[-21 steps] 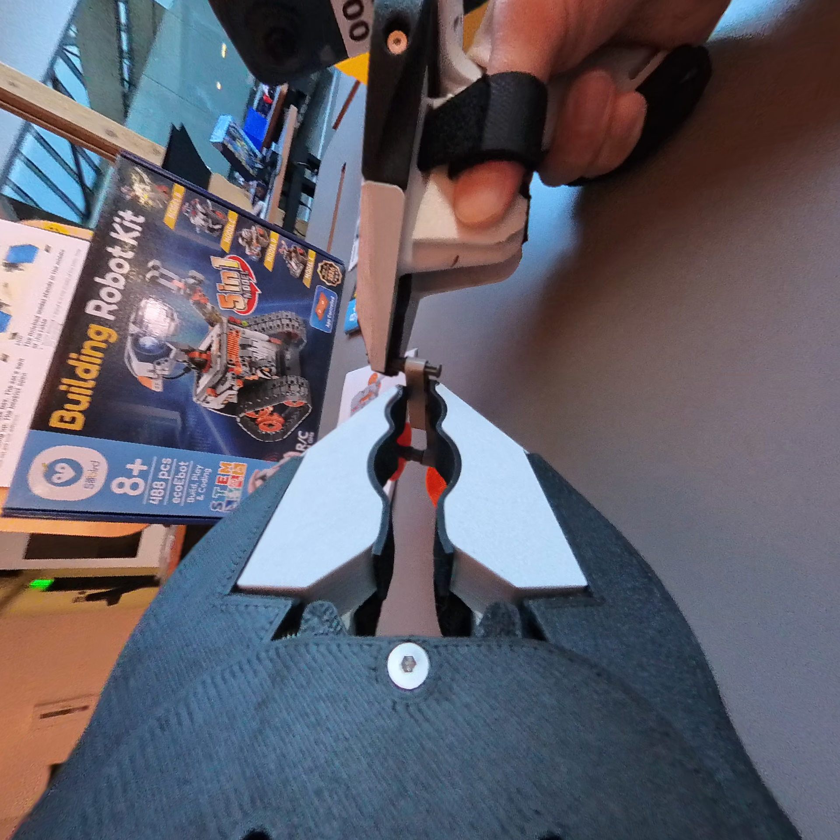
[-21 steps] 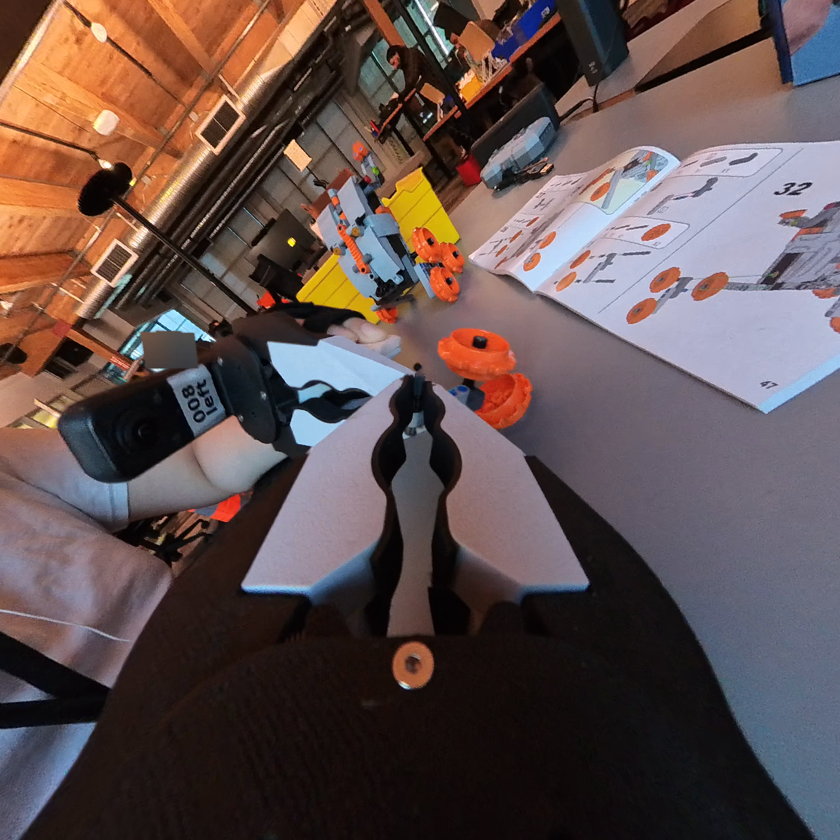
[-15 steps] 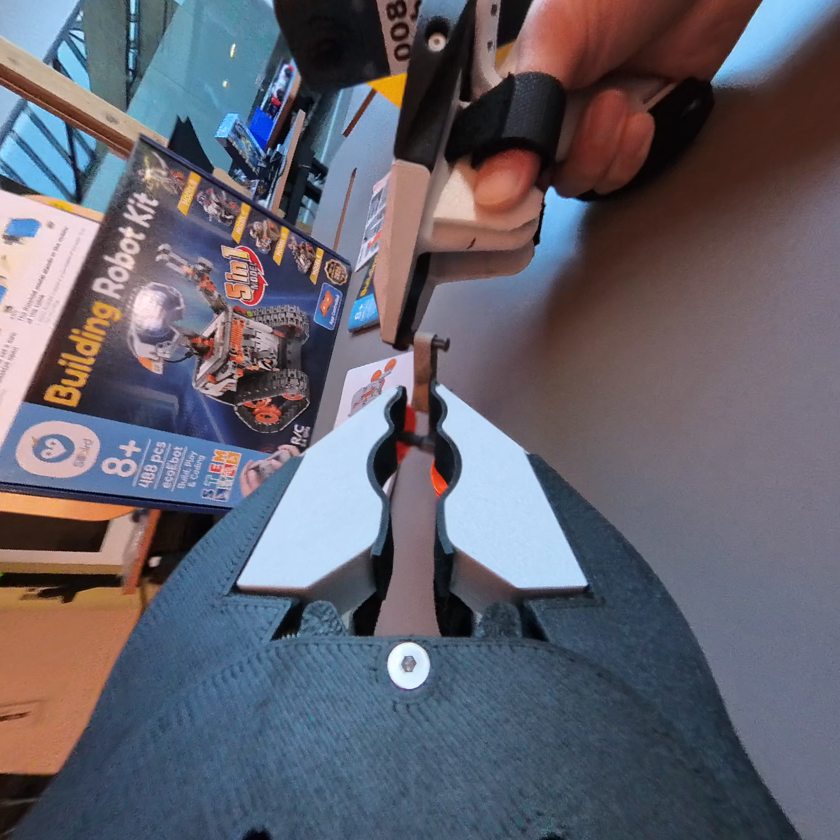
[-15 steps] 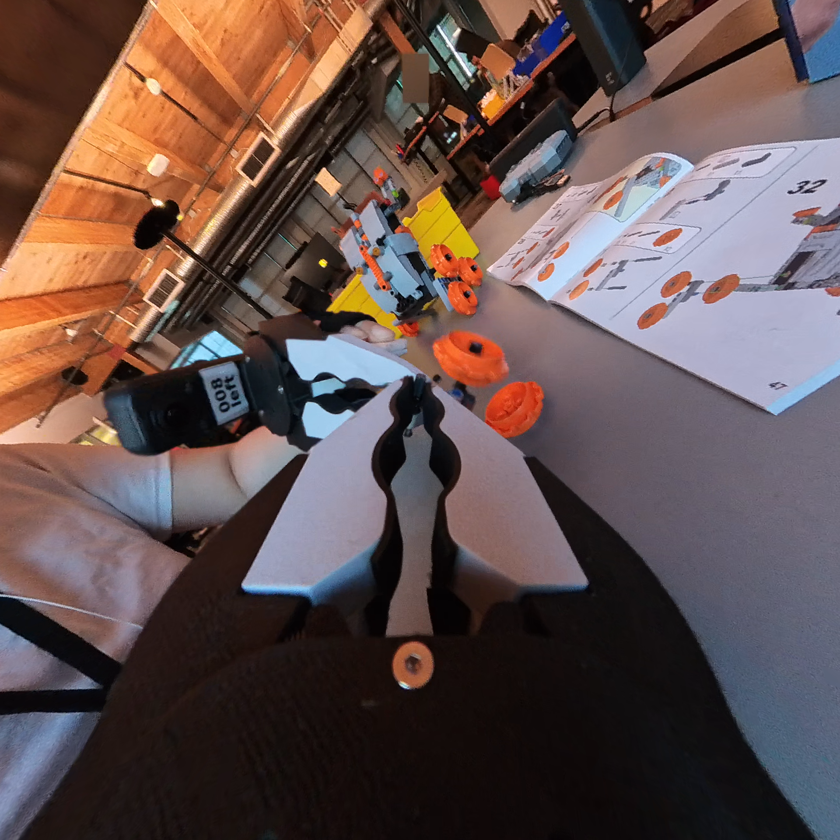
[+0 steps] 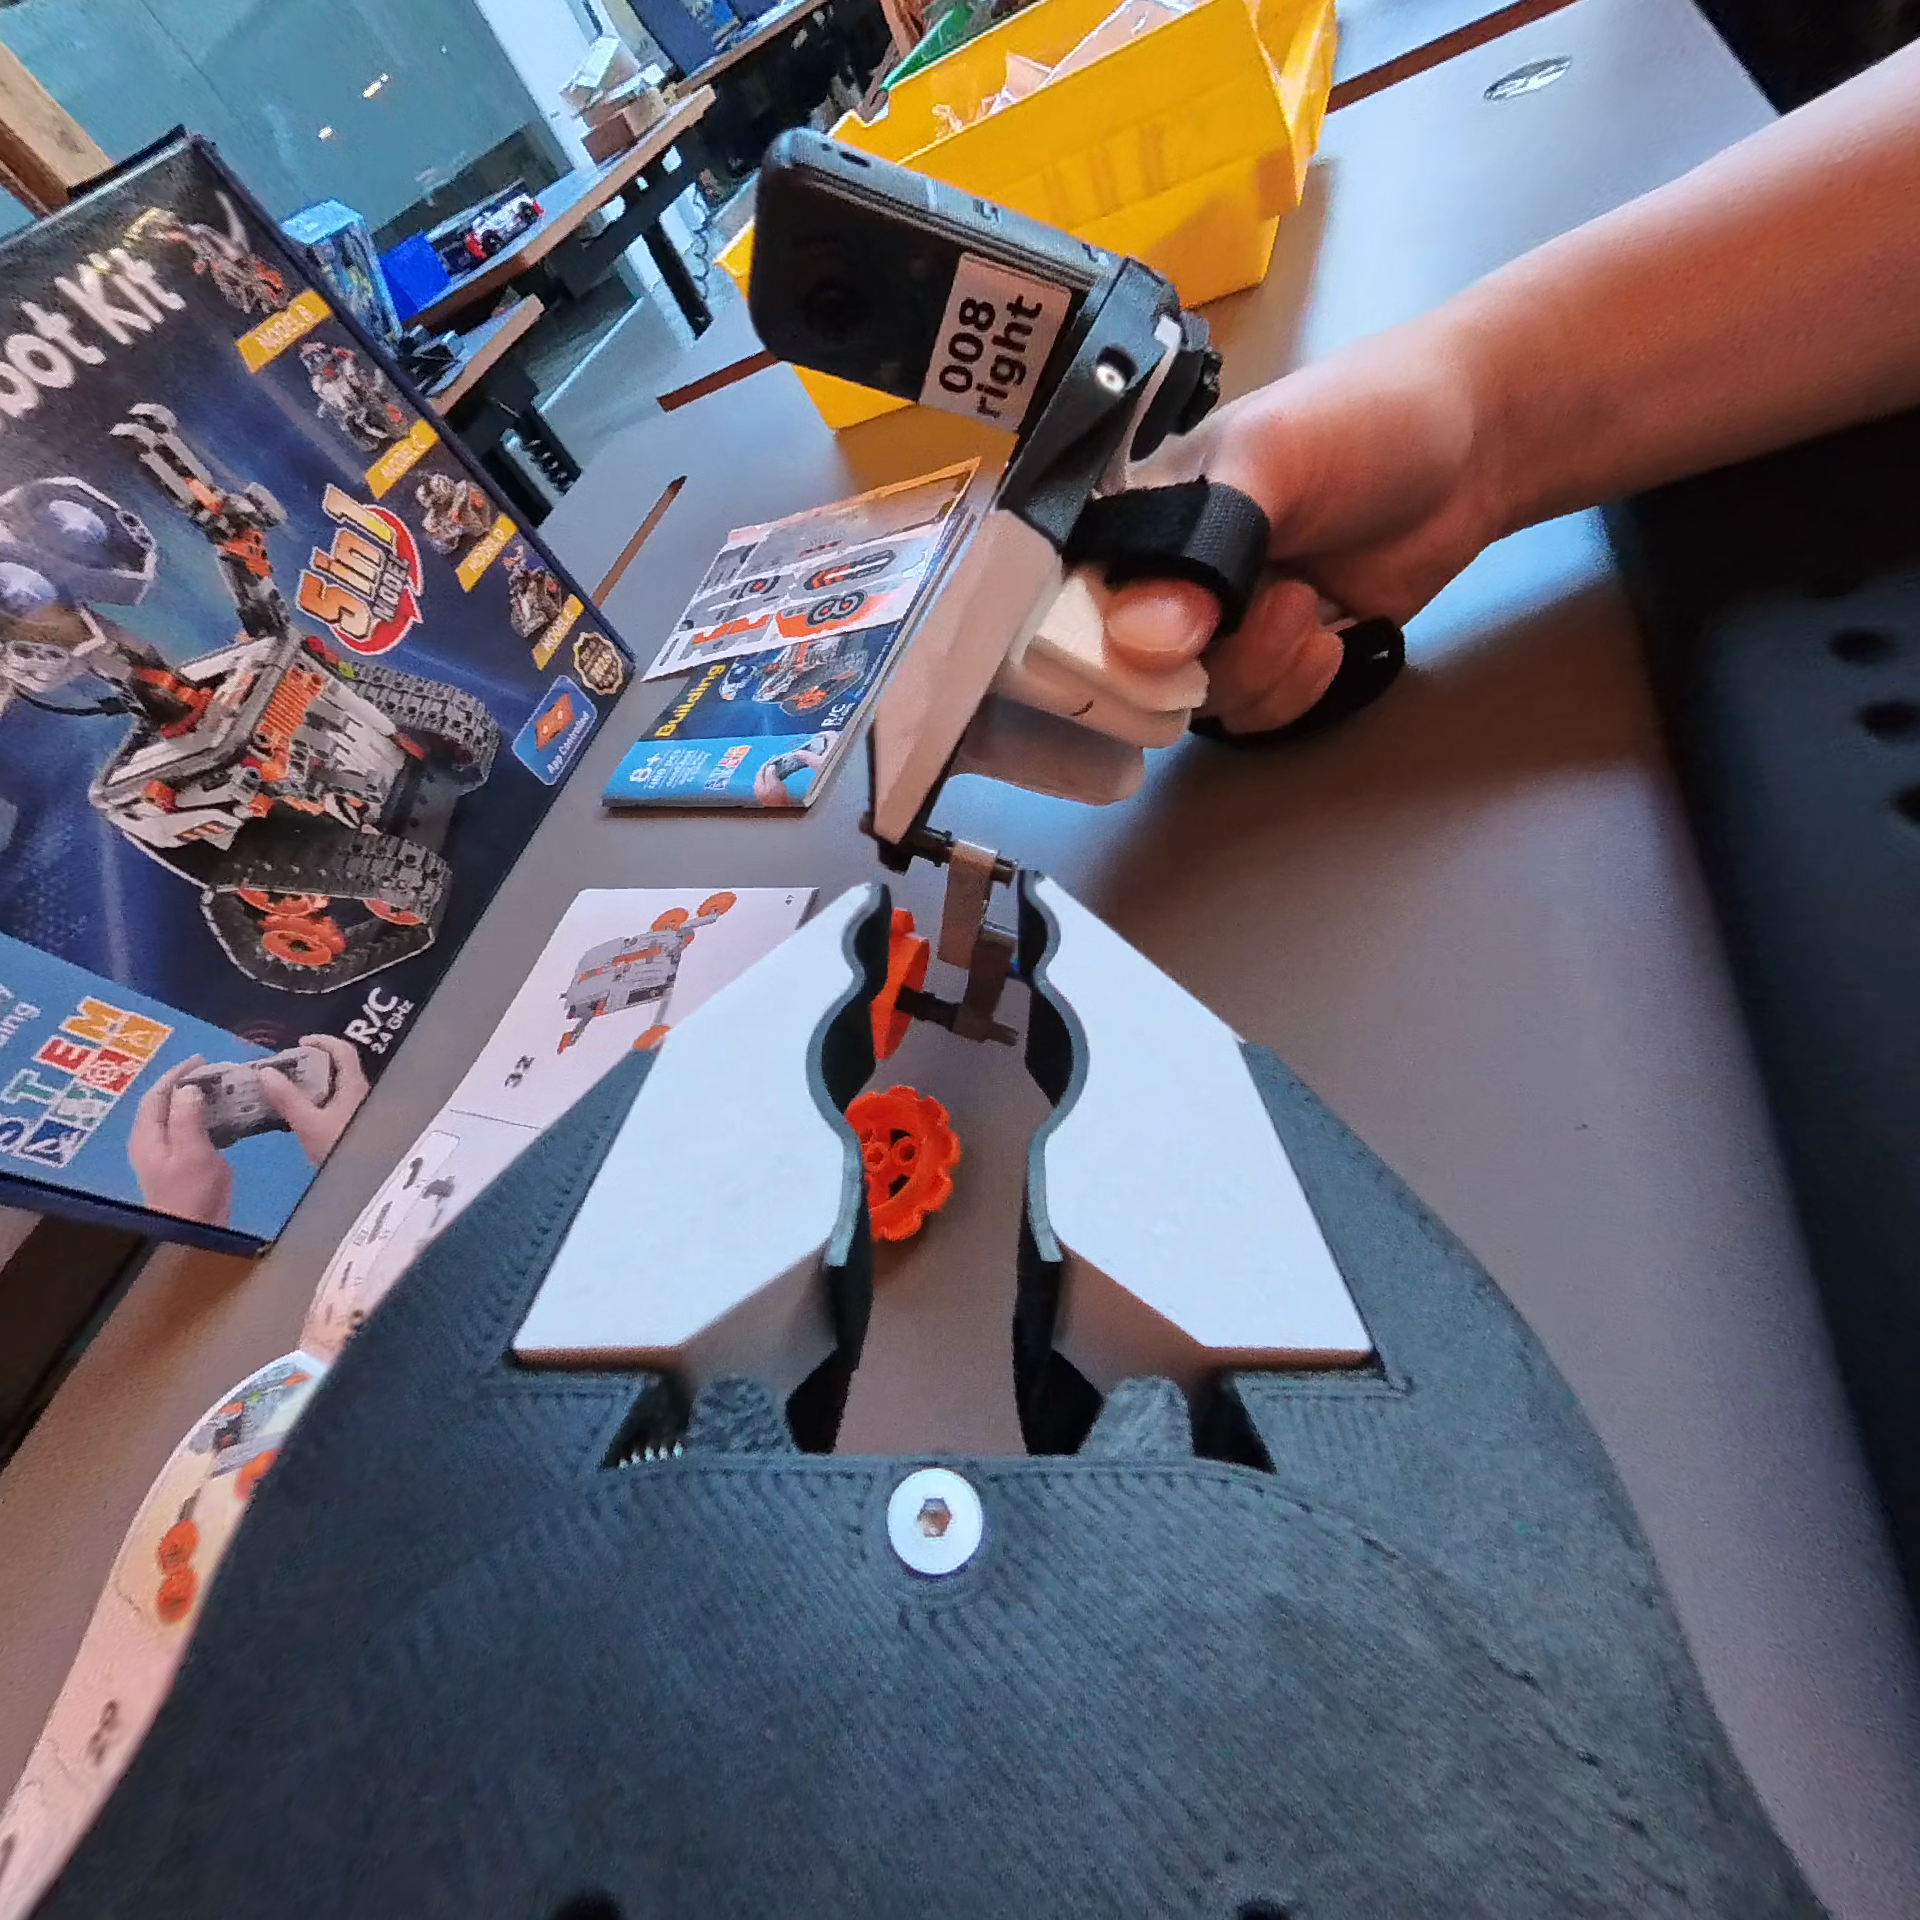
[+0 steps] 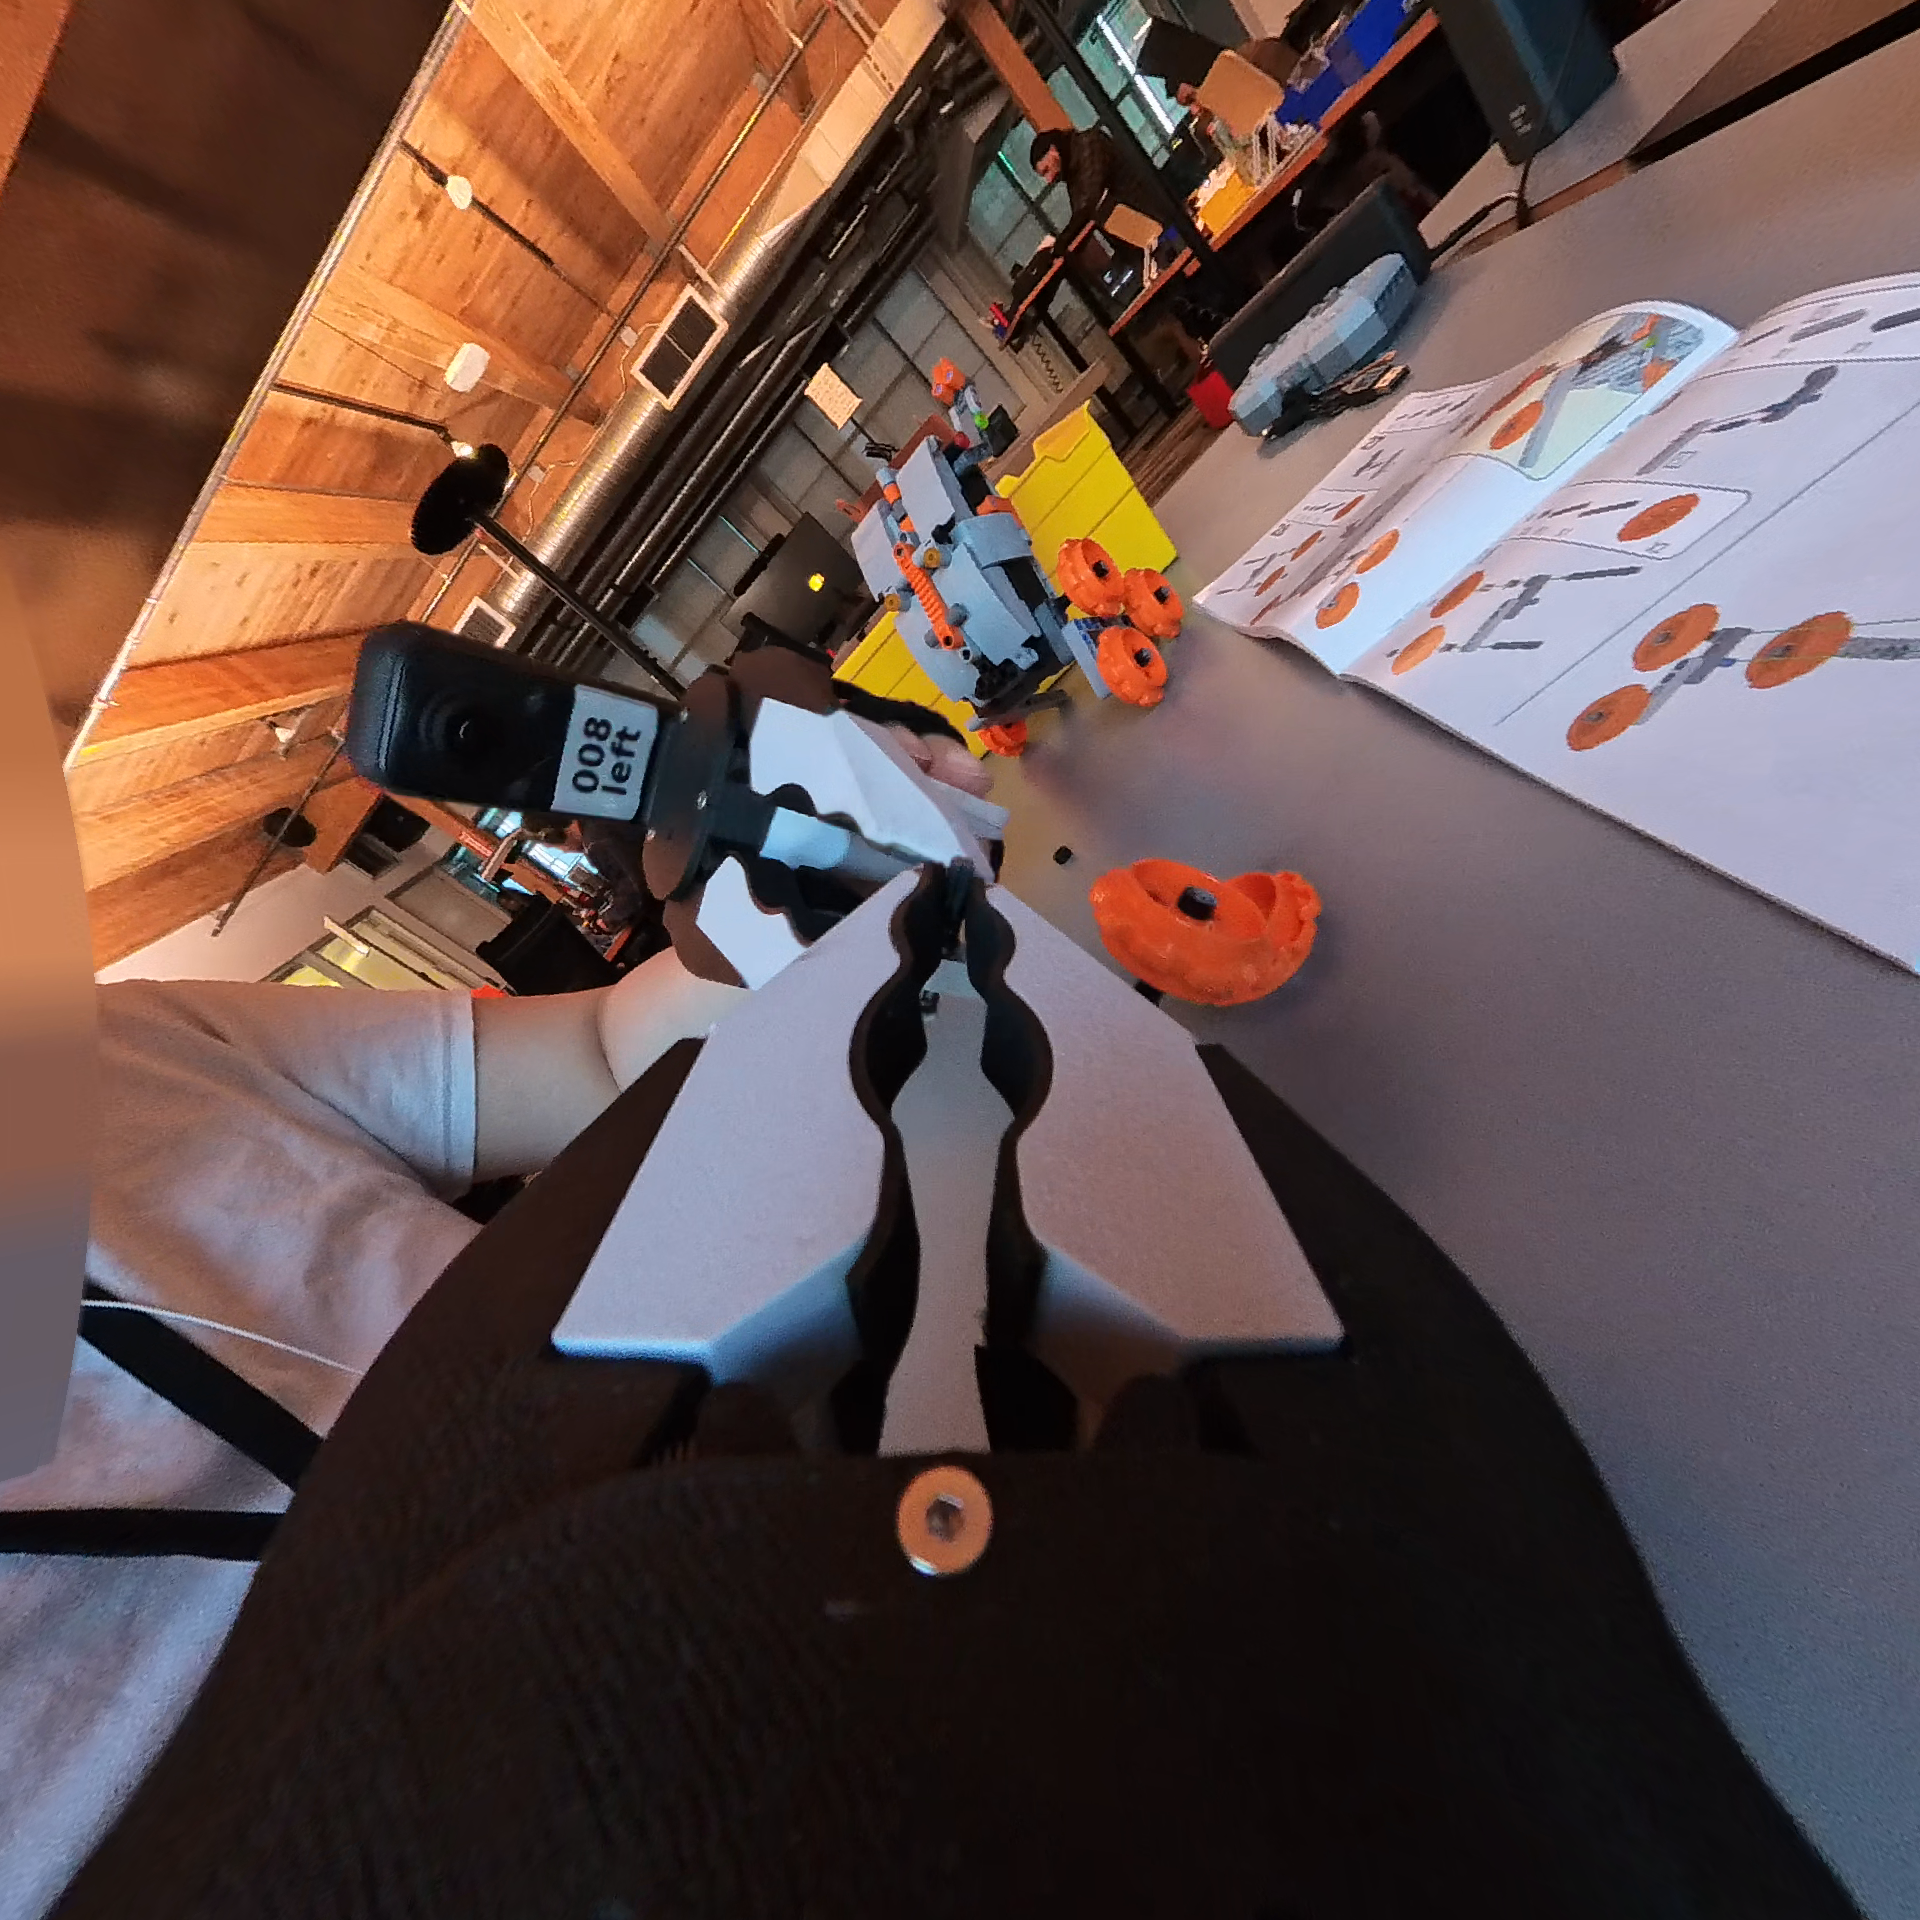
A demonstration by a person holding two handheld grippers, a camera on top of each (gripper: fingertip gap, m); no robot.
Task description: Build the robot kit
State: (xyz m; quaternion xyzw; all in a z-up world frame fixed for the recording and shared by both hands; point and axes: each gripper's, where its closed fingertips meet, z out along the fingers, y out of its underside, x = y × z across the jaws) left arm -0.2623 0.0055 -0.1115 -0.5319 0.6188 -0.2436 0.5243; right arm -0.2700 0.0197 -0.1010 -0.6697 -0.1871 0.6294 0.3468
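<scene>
Two hand-held grippers (image 5: 951,914) (image 6: 961,894), two loose orange wheels (image 5: 902,1153) (image 5: 896,971), one kit box (image 5: 239,665), two booklets (image 5: 644,977) (image 5: 769,717)

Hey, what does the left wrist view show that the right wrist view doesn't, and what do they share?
Only the left wrist view: the dark blue kit box standing at left, a small booklet beside a sticker sheet, and the grey beam with an orange wheel on its axle, pinched by the right hand-held gripper.

Only the right wrist view: a part-built grey model with orange wheels, and the wooden ceiling.

Both: the open instruction manual, a loose orange wheel on the grey table, yellow bins, and both grippers.
</scene>
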